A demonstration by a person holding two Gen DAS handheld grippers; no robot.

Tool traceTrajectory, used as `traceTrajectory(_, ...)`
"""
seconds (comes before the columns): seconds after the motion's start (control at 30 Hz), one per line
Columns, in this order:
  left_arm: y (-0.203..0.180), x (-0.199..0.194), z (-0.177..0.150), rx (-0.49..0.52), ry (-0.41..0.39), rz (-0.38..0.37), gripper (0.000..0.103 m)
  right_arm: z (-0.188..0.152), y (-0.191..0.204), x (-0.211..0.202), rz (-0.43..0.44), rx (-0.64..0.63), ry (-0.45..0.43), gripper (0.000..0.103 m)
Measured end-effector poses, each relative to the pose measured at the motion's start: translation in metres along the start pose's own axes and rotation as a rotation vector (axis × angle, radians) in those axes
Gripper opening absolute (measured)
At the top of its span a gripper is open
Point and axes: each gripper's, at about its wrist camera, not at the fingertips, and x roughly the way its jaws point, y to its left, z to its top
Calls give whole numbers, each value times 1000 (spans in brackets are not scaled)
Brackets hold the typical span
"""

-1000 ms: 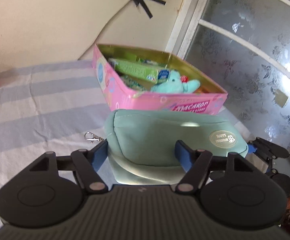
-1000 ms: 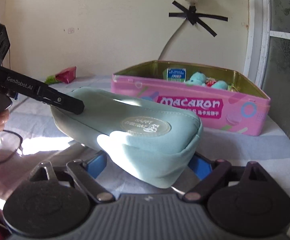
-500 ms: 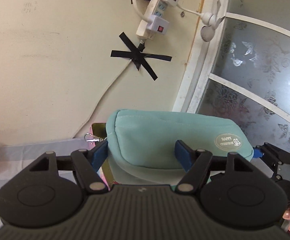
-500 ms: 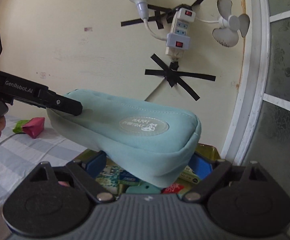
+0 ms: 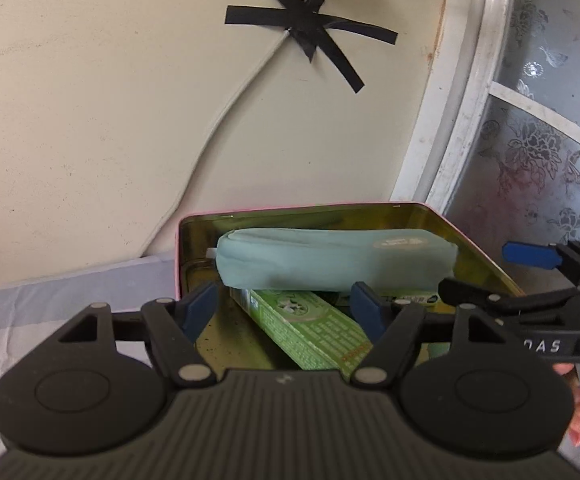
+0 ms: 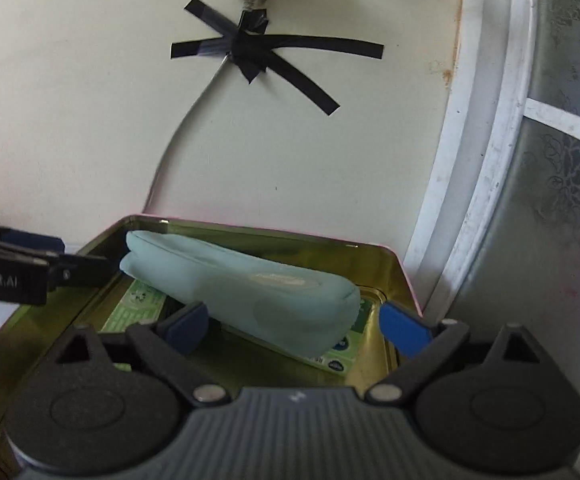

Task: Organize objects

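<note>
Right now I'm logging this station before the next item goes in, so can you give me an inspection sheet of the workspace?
Surface: striped cloth covers the table beside the tin.
Job's things: teal pouch lies inside the pink tin, resting on a green box.
Clutter: nothing seen outside the tin.
Grippers: left claw is open just short of the pouch, pads clear; right claw has just been opening, and the pouch end lies between its pads without pressure.
Cables: white cord runs down the wall from black tape.
Surroundings: cream wall, frosted patterned glass door at right.
</note>
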Motion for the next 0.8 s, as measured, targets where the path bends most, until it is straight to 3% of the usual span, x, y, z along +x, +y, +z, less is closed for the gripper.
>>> traceTrajectory(0.23, -15, -39, -26, 47, -22, 12, 75, -21, 5, -44, 37, 71, -53, 97)
traceTrajectory(0.6, -28, -116, -79, 140, -67, 44, 76, -75, 39, -150, 76, 232, -230, 98)
traceTrajectory(0.8, -8, -132, -110, 122, -19, 85, 76, -109, 66, -172, 104, 269, -214, 93)
